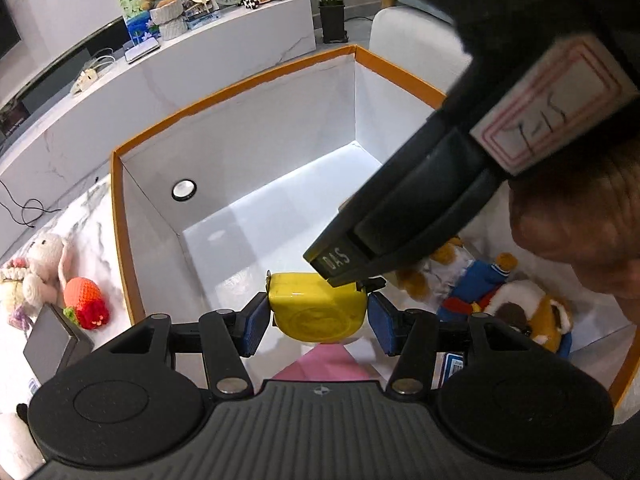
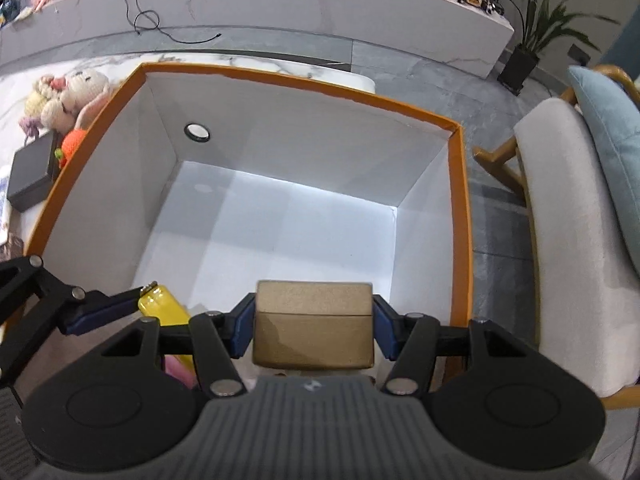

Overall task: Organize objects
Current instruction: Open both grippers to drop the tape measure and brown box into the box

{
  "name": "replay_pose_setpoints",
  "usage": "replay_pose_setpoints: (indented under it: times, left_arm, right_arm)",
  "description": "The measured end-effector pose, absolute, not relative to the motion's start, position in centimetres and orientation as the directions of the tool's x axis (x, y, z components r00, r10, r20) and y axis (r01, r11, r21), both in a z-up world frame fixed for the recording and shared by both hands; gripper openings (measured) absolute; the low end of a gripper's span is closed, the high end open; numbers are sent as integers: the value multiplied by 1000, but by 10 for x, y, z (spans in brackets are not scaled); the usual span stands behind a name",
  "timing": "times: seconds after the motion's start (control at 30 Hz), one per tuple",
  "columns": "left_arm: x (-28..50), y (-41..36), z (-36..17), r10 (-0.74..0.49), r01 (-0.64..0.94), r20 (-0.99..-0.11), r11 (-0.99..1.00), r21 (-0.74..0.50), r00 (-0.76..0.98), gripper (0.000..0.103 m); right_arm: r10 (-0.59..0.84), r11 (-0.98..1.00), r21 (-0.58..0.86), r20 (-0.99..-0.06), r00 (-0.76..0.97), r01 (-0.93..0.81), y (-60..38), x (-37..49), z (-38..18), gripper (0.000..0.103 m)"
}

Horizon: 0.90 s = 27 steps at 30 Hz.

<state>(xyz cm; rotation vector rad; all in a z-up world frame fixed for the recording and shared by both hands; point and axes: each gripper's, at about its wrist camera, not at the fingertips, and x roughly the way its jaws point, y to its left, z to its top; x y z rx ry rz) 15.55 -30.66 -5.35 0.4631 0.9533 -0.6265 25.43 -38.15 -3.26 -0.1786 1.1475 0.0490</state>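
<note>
A big white box with an orange rim (image 1: pixel 240 85) (image 2: pixel 288 80) stands open below both grippers. My left gripper (image 1: pixel 317 320) is shut on a yellow rounded case (image 1: pixel 316 308), held over the box's near left part. The right gripper's black housing (image 1: pixel 440 208) and a hand (image 1: pixel 580 240) cross the upper right of the left wrist view. My right gripper (image 2: pixel 314 322) is shut on a small gold box (image 2: pixel 314 320) above the box's near side. In the right wrist view the yellow case (image 2: pixel 164 306) shows beside a left finger (image 2: pixel 100 312).
Plush toys (image 1: pixel 504 296) and a pink item (image 1: pixel 324 364) lie in the box's near corner. Left of the box on the marble table are a crochet bunny (image 2: pixel 76 92), a knitted strawberry (image 1: pixel 82 292) and a dark grey case (image 2: pixel 32 172). A cushioned chair (image 2: pixel 568 220) stands to the right.
</note>
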Motion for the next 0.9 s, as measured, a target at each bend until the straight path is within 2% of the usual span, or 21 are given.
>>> replay_pose_setpoints:
  times: [0.13, 0.37, 0.57, 0.9]
  left_arm:
    - [154, -306, -55, -284, 674, -858, 733, 93, 429, 63]
    - [148, -315, -52, -293, 683, -850, 723, 103, 438, 73]
    - [135, -311, -39, -344, 654, -774, 748, 116, 531, 84]
    - [133, -277, -12, -410, 600, -718, 800, 12, 562, 84]
  right_arm:
    - [-54, 985, -117, -909, 413, -130, -384, 255, -32, 61]
    - [-56, 988, -111, -906, 419, -109, -386, 256, -29, 61]
    - [-26, 994, -70, -884, 467, -79, -391, 254, -15, 63]
    - [52, 999, 34, -801, 597, -42, -391, 247, 20, 64]
